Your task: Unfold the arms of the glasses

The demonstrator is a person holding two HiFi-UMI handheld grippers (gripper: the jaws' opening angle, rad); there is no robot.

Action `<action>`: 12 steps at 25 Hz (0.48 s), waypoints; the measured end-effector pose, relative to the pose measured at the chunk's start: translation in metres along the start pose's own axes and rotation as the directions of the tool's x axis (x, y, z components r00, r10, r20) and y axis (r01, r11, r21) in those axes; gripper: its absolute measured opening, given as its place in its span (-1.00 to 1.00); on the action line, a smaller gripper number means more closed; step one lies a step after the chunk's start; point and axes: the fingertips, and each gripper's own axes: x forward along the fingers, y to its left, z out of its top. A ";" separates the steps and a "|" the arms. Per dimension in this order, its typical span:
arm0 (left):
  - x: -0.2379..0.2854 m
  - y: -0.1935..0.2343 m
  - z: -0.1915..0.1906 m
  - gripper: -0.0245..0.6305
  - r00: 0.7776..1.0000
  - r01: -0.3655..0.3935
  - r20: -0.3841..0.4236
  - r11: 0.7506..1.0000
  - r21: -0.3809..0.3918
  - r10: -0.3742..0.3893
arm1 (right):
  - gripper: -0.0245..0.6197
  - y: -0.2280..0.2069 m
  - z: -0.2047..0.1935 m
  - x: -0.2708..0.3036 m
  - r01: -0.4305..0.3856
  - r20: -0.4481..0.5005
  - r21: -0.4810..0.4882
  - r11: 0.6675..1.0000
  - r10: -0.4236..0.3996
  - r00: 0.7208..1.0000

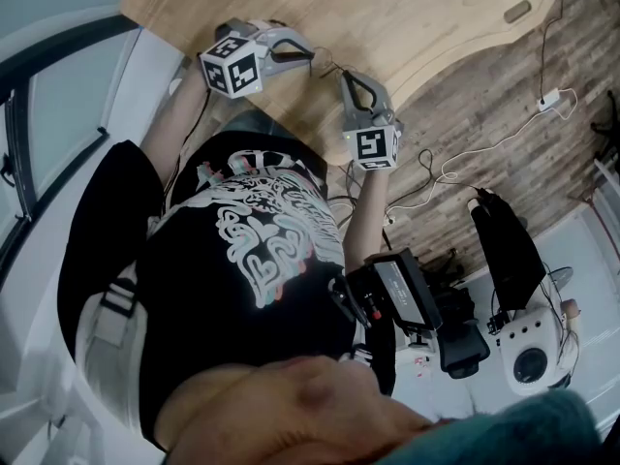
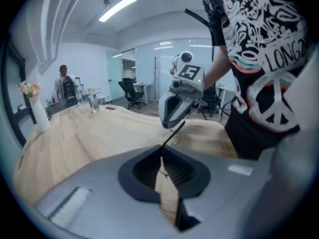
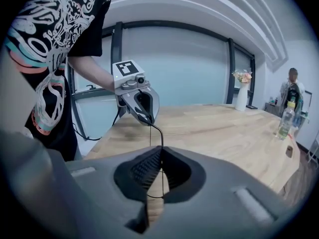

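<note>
The thin wire-framed glasses (image 1: 327,66) are hanging between the two claws, over the near edge of the pale wooden surface (image 1: 407,13). In the left gripper view the left claw (image 2: 160,152) is pressing its ribbed pads together on a fine wire part of the glasses (image 2: 172,135), and a dark arm is slanting up from there to the tips of the right claw (image 2: 170,125) opposite. In the right gripper view the right claw (image 3: 160,154) is likewise clamping shut on a thin wire of the glasses (image 3: 159,132), which is curving up to the left claw (image 3: 148,119) facing it. From the head view the left claw (image 1: 308,56) and right claw (image 1: 343,74) are pointing toward each other, tips close together.

The person's black T-shirt (image 2: 269,44) is showing white swirling print, a peace sign and the letters "LONG2", the rest running out of sight.

Farther along the surface (image 2: 75,138) a white vase of flowers (image 2: 35,106) and bottles (image 2: 91,99) are standing. A person (image 2: 65,86) is standing behind them.
</note>
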 end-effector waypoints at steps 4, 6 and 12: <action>0.001 -0.001 0.000 -0.92 1.000 -0.005 -0.003 1.000 0.003 0.005 | -0.92 -0.001 -0.001 -0.007 0.004 0.031 0.044 0.999 -0.005 0.999; 0.002 0.000 -0.001 -0.92 1.000 -0.006 -0.003 1.000 -0.003 0.006 | -0.92 -0.001 0.000 -0.009 -0.007 0.070 0.074 0.997 0.002 0.998; -0.005 0.006 -0.003 -0.92 0.999 -0.009 0.049 0.996 -0.091 0.013 | -0.92 -0.002 0.007 -0.017 -0.083 0.148 0.229 0.970 0.050 0.988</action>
